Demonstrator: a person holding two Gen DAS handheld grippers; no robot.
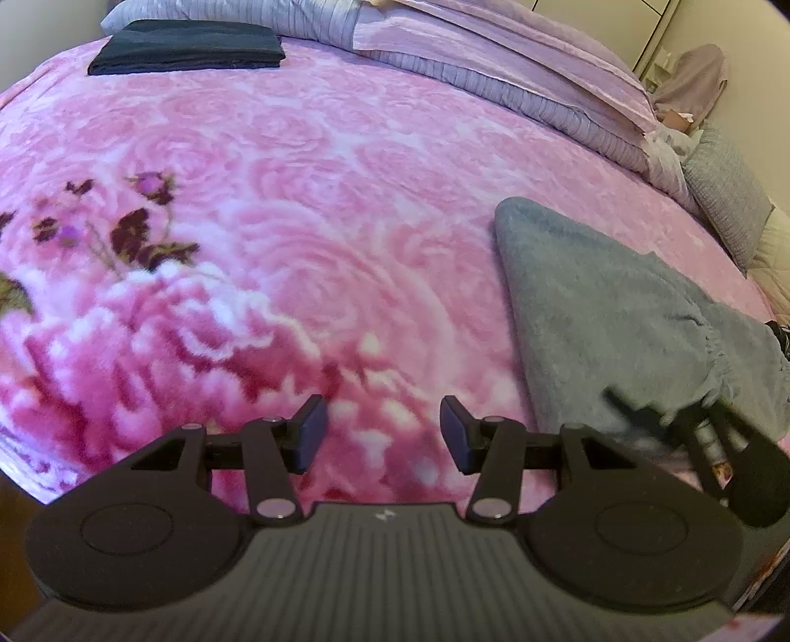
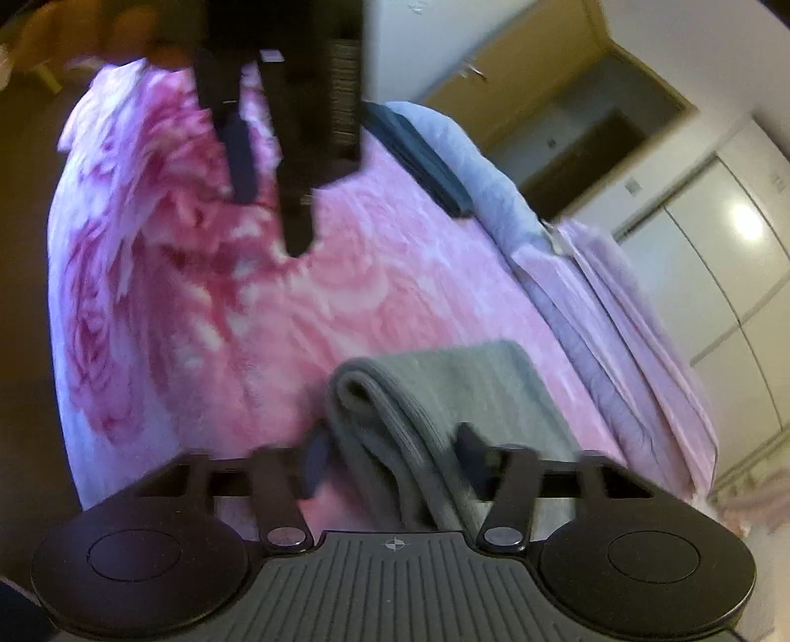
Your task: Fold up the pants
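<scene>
Grey fleece pants lie folded on the right side of a pink rose-patterned blanket that covers the bed. Their near end is bunched and lifted at my right gripper. In the right wrist view the folded grey pants run between the two fingers, and my right gripper is shut on the layered edge. My left gripper hovers open over the bare blanket to the left of the pants, with nothing between its pads. It also shows, blurred, as the left gripper at the top of the right wrist view.
A dark folded garment lies at the far left of the bed. Folded lilac quilts and pillows line the far edge. Beyond the bed stand white wardrobe doors. A grey cushion sits at the right.
</scene>
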